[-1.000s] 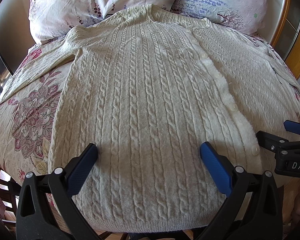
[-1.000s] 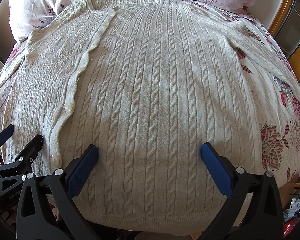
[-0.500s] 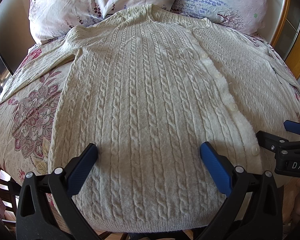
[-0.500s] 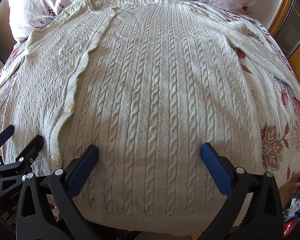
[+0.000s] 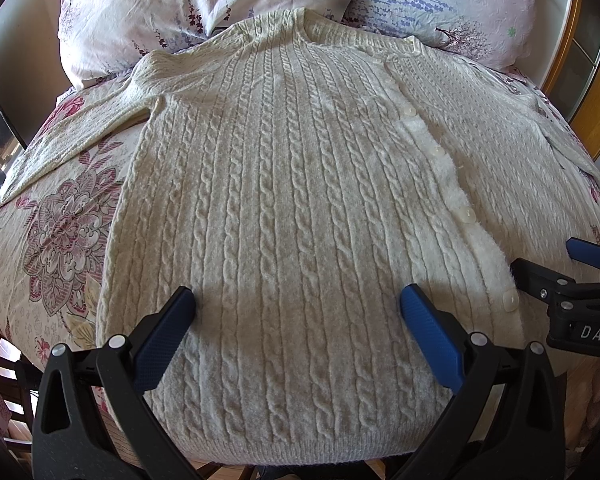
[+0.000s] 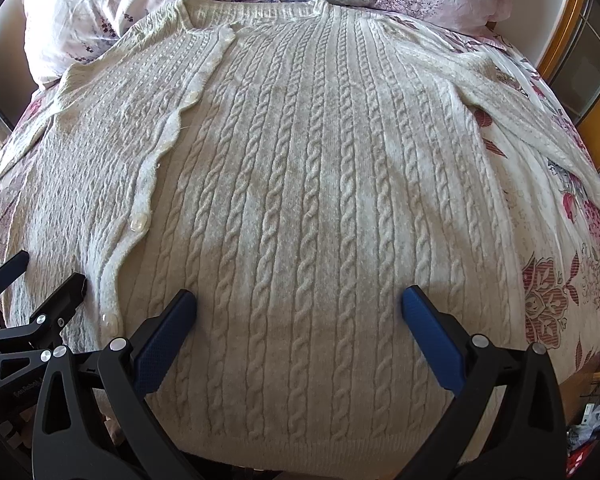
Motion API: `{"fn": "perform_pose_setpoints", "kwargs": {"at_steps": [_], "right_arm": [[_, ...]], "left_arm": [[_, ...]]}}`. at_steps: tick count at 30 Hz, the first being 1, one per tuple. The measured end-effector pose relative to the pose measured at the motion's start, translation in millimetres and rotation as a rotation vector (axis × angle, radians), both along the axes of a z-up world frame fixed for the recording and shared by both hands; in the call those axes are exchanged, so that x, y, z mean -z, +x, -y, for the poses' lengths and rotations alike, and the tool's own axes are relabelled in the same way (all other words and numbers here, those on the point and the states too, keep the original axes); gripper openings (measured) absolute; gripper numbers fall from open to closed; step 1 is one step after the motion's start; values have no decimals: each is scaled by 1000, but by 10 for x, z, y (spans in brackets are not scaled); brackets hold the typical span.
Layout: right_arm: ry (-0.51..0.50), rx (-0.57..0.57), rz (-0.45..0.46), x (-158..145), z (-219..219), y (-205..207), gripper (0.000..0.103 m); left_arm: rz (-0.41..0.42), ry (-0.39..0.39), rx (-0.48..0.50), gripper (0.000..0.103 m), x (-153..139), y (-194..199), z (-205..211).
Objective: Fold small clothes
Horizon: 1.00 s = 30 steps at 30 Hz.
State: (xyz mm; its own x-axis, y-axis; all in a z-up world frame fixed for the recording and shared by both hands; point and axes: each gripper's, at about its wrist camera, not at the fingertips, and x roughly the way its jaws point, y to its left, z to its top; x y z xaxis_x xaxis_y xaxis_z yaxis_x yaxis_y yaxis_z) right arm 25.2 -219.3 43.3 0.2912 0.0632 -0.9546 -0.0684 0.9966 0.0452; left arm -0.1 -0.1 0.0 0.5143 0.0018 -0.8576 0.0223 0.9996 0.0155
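Observation:
A cream cable-knit cardigan (image 5: 284,184) lies flat and buttoned on the bed, collar at the far end, hem at the near edge; the right wrist view shows its other half (image 6: 320,184). Its sleeves spread out to both sides. My left gripper (image 5: 296,312) hovers open over the left half near the hem, with nothing between its blue pads. My right gripper (image 6: 298,312) hovers open over the right half near the hem, also empty. Each gripper shows at the edge of the other's view: the right gripper (image 5: 556,268) and the left gripper (image 6: 40,276).
A floral bedspread (image 5: 60,232) covers the bed under the cardigan. Two patterned pillows (image 5: 188,8) lie at the head of the bed. A wooden frame (image 5: 596,100) stands at the right. The bed's near edge runs just below the hem.

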Motion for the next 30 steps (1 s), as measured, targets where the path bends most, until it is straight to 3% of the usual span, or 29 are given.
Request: {"fn": "perform_pose_setpoints", "kwargs": {"at_steps": [4, 7, 10, 15, 21, 24, 30], "right_arm": [[9, -27, -12, -6, 14, 33, 102], [141, 40, 2, -66, 248, 99, 102], [314, 211, 24, -126, 724, 203, 102], [549, 500, 144, -248, 1678, 315, 96], [827, 881, 235, -112, 2767, 258, 93], [874, 995, 247, 17, 3095, 221, 82], [900, 1133, 253, 294, 3416, 184, 49]], "left_arm": [[0, 0, 0, 101, 0, 0, 1], [0, 0, 1, 101, 0, 0, 1], [1, -3, 0, 101, -1, 0, -2], [8, -6, 3, 101, 25, 32, -46], [12, -10, -11, 101, -2, 47, -21], [14, -11, -21, 101, -3, 52, -26], [18, -12, -48, 101, -4, 68, -28]]}}
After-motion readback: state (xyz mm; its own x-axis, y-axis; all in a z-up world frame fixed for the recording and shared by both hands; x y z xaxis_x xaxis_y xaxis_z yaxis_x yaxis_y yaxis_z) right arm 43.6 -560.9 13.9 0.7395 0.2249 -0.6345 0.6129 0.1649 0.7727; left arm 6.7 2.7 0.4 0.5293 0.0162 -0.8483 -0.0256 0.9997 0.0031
